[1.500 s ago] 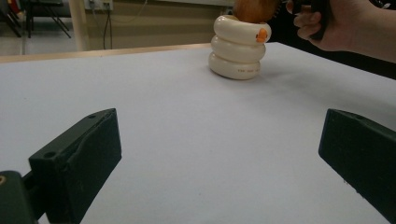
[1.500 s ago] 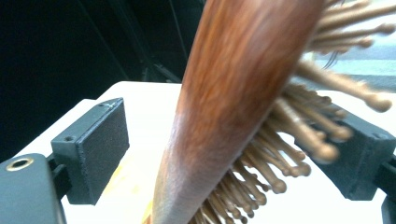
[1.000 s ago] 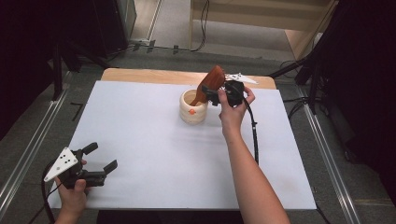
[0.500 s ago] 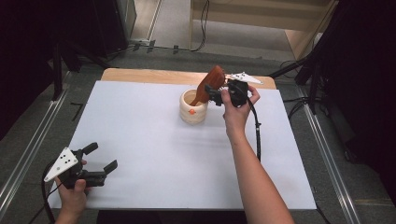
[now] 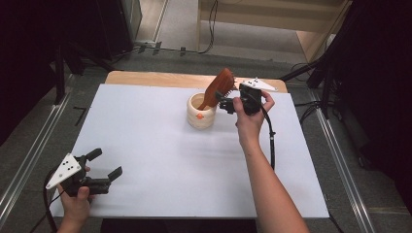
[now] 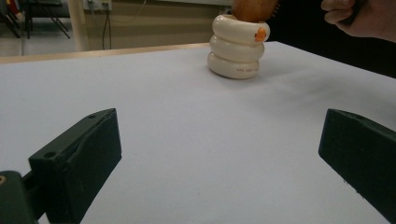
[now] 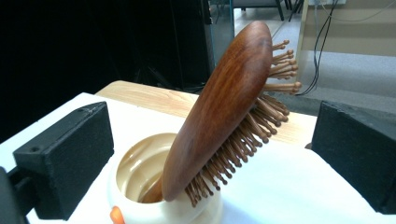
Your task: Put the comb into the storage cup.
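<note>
White table is seen with cream holder at its far middle; wooden hairbrush is stood handle-down in the holder, long axis tilted up toward the right gripper. Right gripper's jaws are spread, brush between them unpinched; left gripper is held spread, well apart from the holder.

both grippers agape, well apart
</note>
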{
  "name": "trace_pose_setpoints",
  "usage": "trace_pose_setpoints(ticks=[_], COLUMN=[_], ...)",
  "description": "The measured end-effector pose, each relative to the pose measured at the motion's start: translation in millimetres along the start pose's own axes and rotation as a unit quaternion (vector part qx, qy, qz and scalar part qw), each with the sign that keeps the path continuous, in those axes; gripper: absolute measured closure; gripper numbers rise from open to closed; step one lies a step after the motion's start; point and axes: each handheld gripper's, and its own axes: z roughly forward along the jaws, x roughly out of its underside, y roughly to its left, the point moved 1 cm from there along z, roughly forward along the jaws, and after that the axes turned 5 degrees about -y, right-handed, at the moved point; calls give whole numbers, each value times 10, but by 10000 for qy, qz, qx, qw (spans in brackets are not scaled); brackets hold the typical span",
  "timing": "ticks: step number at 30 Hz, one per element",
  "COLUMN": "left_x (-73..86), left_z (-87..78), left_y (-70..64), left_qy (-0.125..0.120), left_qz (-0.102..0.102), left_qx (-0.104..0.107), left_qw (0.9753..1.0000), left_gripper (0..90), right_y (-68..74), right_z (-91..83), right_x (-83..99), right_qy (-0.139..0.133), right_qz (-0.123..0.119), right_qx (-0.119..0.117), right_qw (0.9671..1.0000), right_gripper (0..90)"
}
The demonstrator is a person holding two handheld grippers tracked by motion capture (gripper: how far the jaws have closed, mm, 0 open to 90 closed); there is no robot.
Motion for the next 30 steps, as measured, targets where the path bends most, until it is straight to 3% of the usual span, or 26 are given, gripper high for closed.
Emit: trace_pose_setpoints(ticks=[30], left_x=[1], left_z=[3], left_y=[-13], left_qy=[24], left_qz=[32], left_qx=[-7], left_qw=[10000], left_gripper=[0], right_y=[-109], right_z=[-443], right_x=[216], right_qy=[-68], right_qz=[-286], right_qx=[-3], right_qw=[9996], right_gripper=[0])
